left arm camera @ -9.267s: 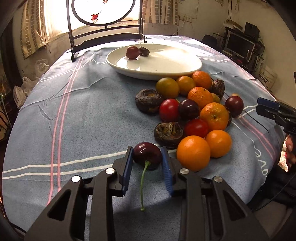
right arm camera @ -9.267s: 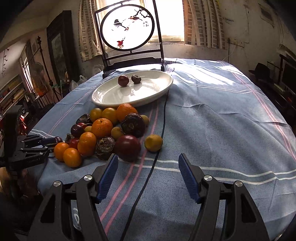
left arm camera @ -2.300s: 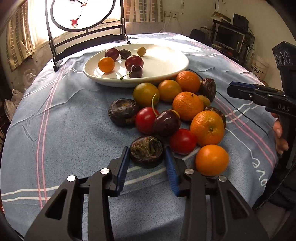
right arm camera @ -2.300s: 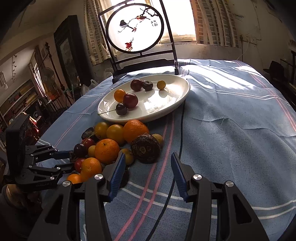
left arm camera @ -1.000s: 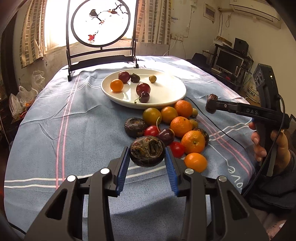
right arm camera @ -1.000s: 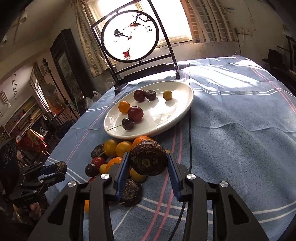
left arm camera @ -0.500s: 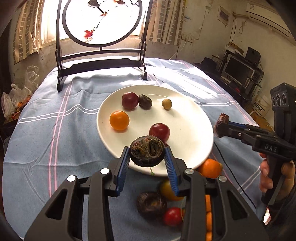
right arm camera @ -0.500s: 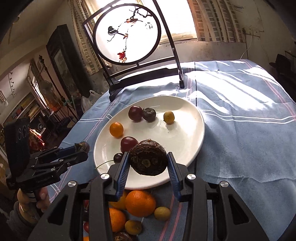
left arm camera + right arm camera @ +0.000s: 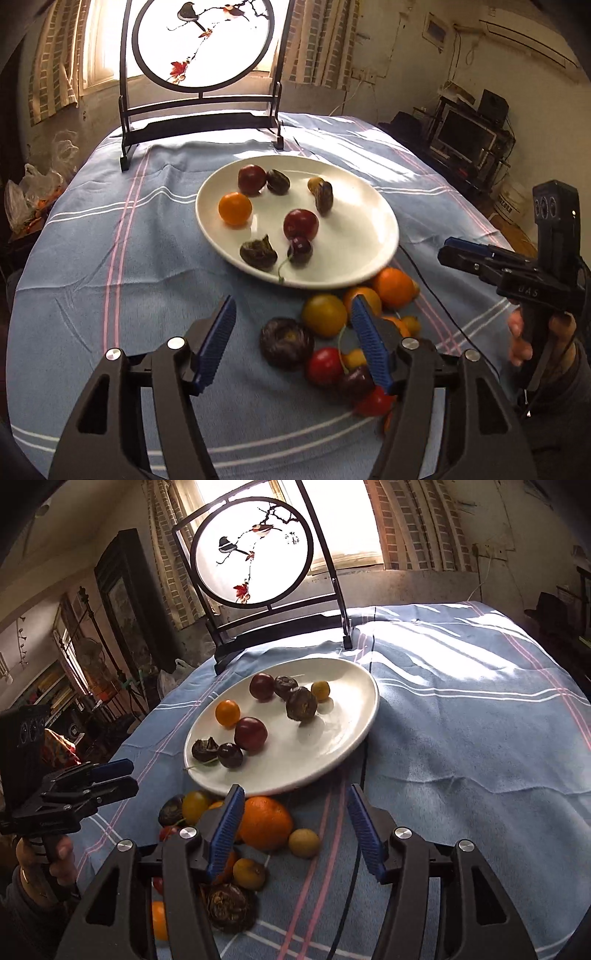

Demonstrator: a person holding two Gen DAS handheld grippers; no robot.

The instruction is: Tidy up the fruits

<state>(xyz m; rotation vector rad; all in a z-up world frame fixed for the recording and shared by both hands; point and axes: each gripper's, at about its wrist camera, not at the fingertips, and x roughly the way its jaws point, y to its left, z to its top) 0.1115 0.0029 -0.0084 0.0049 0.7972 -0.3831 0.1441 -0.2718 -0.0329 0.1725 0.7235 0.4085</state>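
A white oval plate [image 9: 369, 206] [image 9: 354, 701] holds several fruits: two wrinkled dark fruits [image 9: 258, 252] [image 9: 301, 703], red plums, a small orange [image 9: 235, 208], a cherry [image 9: 300, 249]. A pile of oranges [image 9: 393, 287] [image 9: 264, 822], tomatoes and dark fruits lies on the blue cloth in front of the plate. My left gripper [image 9: 293, 341] is open and empty above the pile's left side; it also shows in the right wrist view [image 9: 110, 775]. My right gripper [image 9: 295, 827] is open and empty over the pile's right side, and shows in the left wrist view [image 9: 461, 253].
A round painted screen on a black stand [image 9: 201, 48] [image 9: 255, 554] stands behind the plate. A black cable [image 9: 354, 867] runs across the cloth under my right gripper. Shelves with a monitor [image 9: 465, 136] stand at the right beyond the table.
Both grippers have let go of their wrinkled dark fruits, which now lie on the plate. Both have opened and drawn back toward the pile.
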